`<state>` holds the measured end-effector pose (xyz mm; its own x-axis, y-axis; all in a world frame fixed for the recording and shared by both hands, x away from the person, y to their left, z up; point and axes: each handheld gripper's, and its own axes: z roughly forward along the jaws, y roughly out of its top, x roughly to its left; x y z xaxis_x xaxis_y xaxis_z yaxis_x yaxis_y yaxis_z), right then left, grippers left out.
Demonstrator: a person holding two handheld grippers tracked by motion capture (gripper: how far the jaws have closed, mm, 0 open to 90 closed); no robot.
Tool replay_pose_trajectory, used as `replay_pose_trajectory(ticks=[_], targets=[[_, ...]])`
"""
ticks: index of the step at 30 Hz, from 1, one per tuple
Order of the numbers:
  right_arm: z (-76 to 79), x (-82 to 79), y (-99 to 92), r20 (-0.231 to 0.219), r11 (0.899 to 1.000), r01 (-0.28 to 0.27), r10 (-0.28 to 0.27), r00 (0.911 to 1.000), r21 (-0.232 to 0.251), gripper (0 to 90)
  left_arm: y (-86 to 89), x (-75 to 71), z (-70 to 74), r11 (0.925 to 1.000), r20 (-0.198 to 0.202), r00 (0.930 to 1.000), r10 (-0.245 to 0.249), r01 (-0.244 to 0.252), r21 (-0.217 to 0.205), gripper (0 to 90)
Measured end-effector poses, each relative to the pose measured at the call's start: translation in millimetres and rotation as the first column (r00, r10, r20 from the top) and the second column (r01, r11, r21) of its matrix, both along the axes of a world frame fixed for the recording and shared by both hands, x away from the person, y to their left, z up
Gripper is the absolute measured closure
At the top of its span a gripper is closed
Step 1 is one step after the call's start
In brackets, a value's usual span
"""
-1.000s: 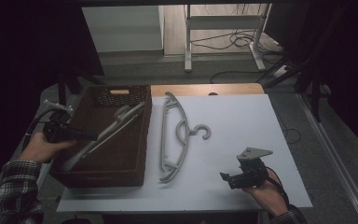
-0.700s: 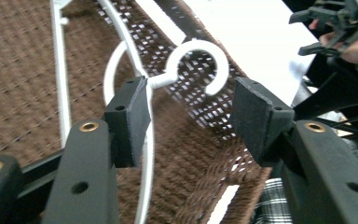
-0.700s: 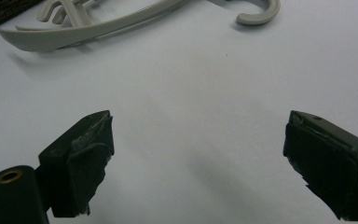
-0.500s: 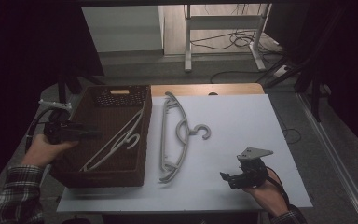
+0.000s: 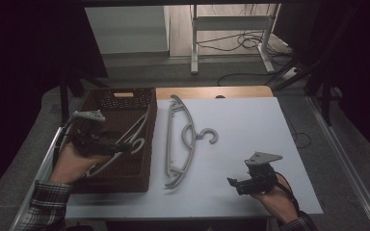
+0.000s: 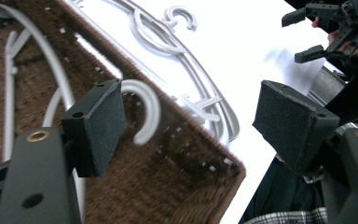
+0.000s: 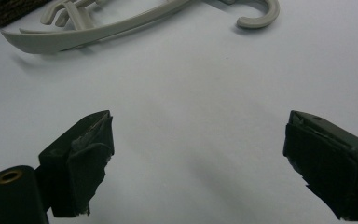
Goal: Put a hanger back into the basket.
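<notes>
My left gripper (image 5: 125,147) over brown basket (image 5: 125,180), jaws spread and just been opening, nothing between pads. Grey hanger (image 6: 142,109) lies inside basket, below jaws; its hook sits just beside my near pad (image 6: 98,123) in left gripper view, whether touching I cannot tell. Second hanger (image 5: 183,139) flat on white table (image 5: 250,125), beside basket's outer wall. My right gripper (image 5: 233,185) low over bare table near front edge, jaws spread wide, empty, well apart from second hanger.
</notes>
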<state>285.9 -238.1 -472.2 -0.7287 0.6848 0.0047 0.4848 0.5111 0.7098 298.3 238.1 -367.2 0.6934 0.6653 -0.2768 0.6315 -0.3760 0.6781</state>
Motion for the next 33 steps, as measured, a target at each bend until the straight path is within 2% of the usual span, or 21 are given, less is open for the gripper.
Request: replay_pose_trajectory(ticks=[4,5,6,8,9,12,14,15,16,17,18,19,21,23,30,32,33], targets=[[0.0,-0.5,0.4,0.001,1.0,-0.003,0.003,1.0,0.002,9.0,-24.5,-2.4,-1.3,0.9994,0.007,1.0,0.001,-0.001,0.036,24.2],[-0.1,-0.5,0.5,0.002,1.0,-0.005,0.005,1.0,0.0,9.0,-36.9,-3.6,-1.8,0.999,0.017,0.9999,0.003,-0.004,0.045,24.2],[-0.1,-0.5,0.5,0.002,1.0,-0.005,0.005,1.0,0.0,9.0,-36.9,-3.6,-1.8,0.999,0.017,0.9999,0.003,-0.004,0.045,24.2],[-0.1,-0.6,0.6,0.002,1.0,-0.006,0.006,1.0,-0.001,9.1,-54.0,-3.0,-4.1,0.9989,0.009,0.9999,0.008,-0.009,0.046,24.1],[-0.1,-0.6,0.6,0.002,1.0,-0.006,0.006,1.0,-0.001,9.1,-54.0,-3.0,-4.1,0.9989,0.009,0.9999,0.008,-0.009,0.046,23.6],[0.4,-0.8,0.4,0.001,1.0,-0.01,0.01,0.9999,-0.002,9.0,-71.6,-2.5,-5.9,0.9966,0.015,0.9995,0.03,-0.031,0.076,23.6],[0.3,-0.8,0.4,0.0,1.0,-0.011,0.011,0.9999,-0.001,9.0,-82.3,-1.1,-6.6,0.9954,0.023,0.9993,0.031,-0.033,0.09,25.6],[0.2,-0.8,0.4,0.002,1.0,-0.012,0.012,0.9999,0.001,9.0,-87.5,0.0,-7.3,0.9955,0.021,0.9995,0.024,-0.026,0.091,29.6],[0.1,-0.8,0.5,0.002,1.0,-0.012,0.012,0.9999,0.002,9.0,-98.5,2.8,-9.3,0.9957,0.008,0.9998,0.017,-0.018,0.091,31.5],[0.0,-0.9,0.5,0.002,1.0,-0.011,0.011,0.9999,0.003,9.1,-98.5,2.8,-9.3,0.9957,0.008,0.9998,0.017,-0.018,0.091,33.6],[0.1,-1.0,0.4,0.001,1.0,-0.012,0.012,0.9999,0.002,9.0,-110.9,5.2,-12.4,0.9953,-0.005,0.9999,0.01,-0.009,0.096,34.4],[0.1,-1.0,0.4,0.0,1.0,-0.013,0.013,0.9999,0.002,9.0,-110.9,5.2,-12.4,0.9953,-0.005,0.9999,0.01,-0.009,0.096,35.5],[0.0,-0.9,0.3,0.0,1.0,-0.015,0.015,0.9999,0.001,9.0,-128.7,8.8,-17.6,0.9934,-0.023,0.9997,-0.004,0.007,0.115,38.3],[-0.1,-1.0,0.2,-0.001,1.0,-0.017,0.017,0.9999,-0.001,9.1,-138.8,11.6,-21.3,0.9925,-0.037,0.9993,0.001,0.003,0.122,39.6],[0.1,-1.2,0.1,-0.001,1.0,-0.019,0.019,0.9998,-0.005,9.1,-161.7,21.6,-33.6,0.9898,-0.072,0.9972,0.021,-0.01,0.142,47.2],[-0.1,-1.2,0.3,-0.003,1.0,-0.018,0.018,0.9998,-0.006,9.1,-167.8,25.4,-38.5,0.9881,-0.088,0.9957,0.029,-0.016,0.153,49.0],[-0.2,-1.1,0.3,-0.002,1.0,-0.017,0.017,0.9998,-0.008,9.1,-173.0,30.0,-43.9,0.9875,-0.108,0.9935,0.037,-0.02,0.156,49.5]])
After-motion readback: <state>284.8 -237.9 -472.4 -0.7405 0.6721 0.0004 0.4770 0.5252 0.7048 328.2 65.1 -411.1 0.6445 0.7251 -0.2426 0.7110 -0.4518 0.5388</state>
